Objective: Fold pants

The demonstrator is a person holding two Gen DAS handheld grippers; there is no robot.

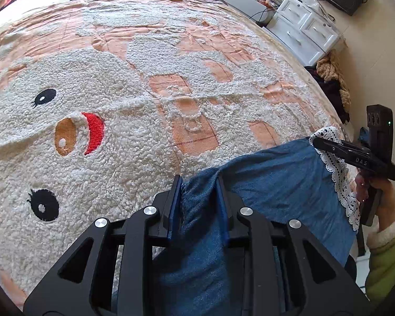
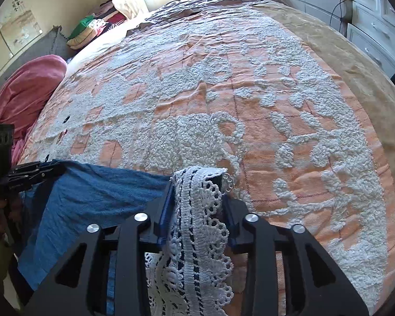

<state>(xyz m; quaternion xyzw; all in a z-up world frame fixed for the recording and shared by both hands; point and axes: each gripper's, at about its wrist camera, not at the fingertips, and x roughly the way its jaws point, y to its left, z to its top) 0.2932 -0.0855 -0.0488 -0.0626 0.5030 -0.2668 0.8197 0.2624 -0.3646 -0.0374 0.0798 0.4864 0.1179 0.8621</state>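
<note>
The pants (image 1: 273,181) are blue denim with a white lace trim (image 1: 339,184). They hang stretched between my two grippers above the near edge of the bed. My left gripper (image 1: 198,181) is shut on the plain denim end. My right gripper (image 2: 197,181) is shut on the lace-trimmed end (image 2: 197,210). The right gripper also shows in the left wrist view (image 1: 318,141), at the far right. The left gripper shows in the right wrist view (image 2: 50,167), at the far left. The denim (image 2: 92,197) sags a little between them.
The bed carries a fluffy white and orange blanket (image 1: 144,79) with a cartoon face. A white drawer unit (image 1: 305,29) stands beyond the bed's right side. A pink blanket (image 2: 23,92) and piled clothes (image 2: 92,29) lie at the far left.
</note>
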